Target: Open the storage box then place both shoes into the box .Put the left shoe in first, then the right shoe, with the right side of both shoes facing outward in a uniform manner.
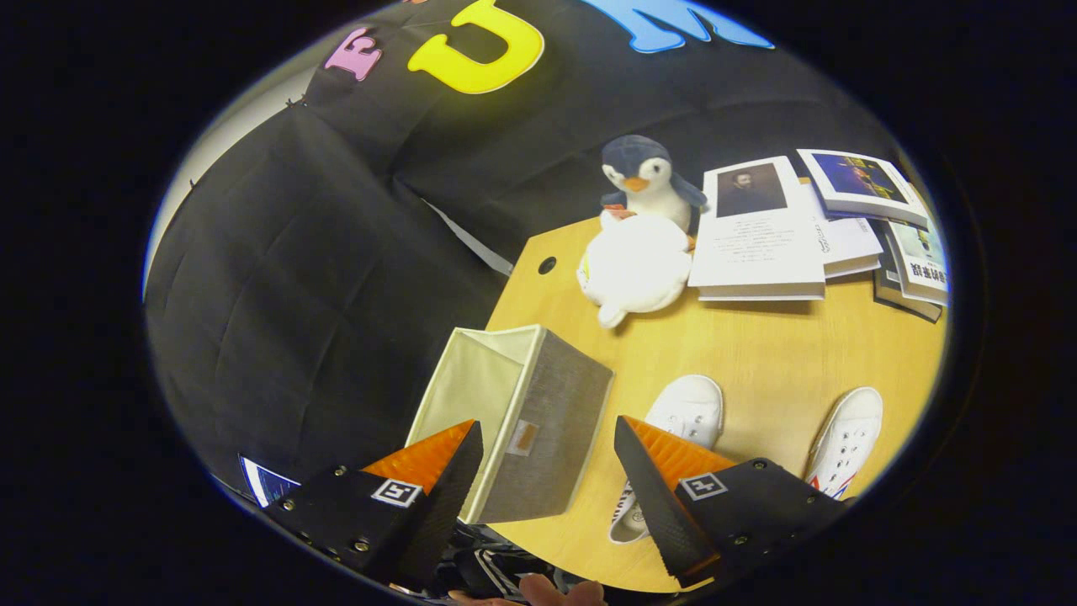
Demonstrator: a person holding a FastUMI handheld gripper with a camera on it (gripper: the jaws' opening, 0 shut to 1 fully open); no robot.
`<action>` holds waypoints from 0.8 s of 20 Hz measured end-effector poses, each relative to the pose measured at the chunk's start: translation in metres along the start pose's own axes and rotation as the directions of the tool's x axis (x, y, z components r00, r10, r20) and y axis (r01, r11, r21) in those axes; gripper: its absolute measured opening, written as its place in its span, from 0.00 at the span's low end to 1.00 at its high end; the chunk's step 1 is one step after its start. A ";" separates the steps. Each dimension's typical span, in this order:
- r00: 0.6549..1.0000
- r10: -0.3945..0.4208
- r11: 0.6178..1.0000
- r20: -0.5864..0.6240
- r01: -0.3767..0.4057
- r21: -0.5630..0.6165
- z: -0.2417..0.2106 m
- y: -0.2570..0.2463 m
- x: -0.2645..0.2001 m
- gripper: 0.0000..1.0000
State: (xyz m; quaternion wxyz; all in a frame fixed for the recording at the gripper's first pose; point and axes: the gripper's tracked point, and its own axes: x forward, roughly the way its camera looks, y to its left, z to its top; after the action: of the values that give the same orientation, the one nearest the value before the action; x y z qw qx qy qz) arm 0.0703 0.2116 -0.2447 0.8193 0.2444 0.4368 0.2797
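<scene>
**Box up, shoes waiting**

The gripper (547, 454) hangs above the table (757, 345) with its fingers spread wide and nothing between them. Just ahead of them the box (526, 412) looks unfolded and open-mouthed. 2 shoes lie beside it: one (677, 421) by the right finger, the other (850, 438) further right. I'd say loading comes next, which means picking out the left shoe and gripping it.
</scene>
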 end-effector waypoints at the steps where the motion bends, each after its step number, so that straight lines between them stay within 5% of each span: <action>1: 1.000 -0.018 1.000 -0.008 0.018 0.003 -0.004 -0.007 0.002 0.95; 16: 0.928 -0.300 0.954 -0.219 0.298 -0.044 -0.093 -0.106 0.028 0.95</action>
State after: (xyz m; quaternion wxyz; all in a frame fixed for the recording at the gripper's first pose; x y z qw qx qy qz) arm 0.0294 0.1682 -0.3756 0.7993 0.1379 0.5566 0.1795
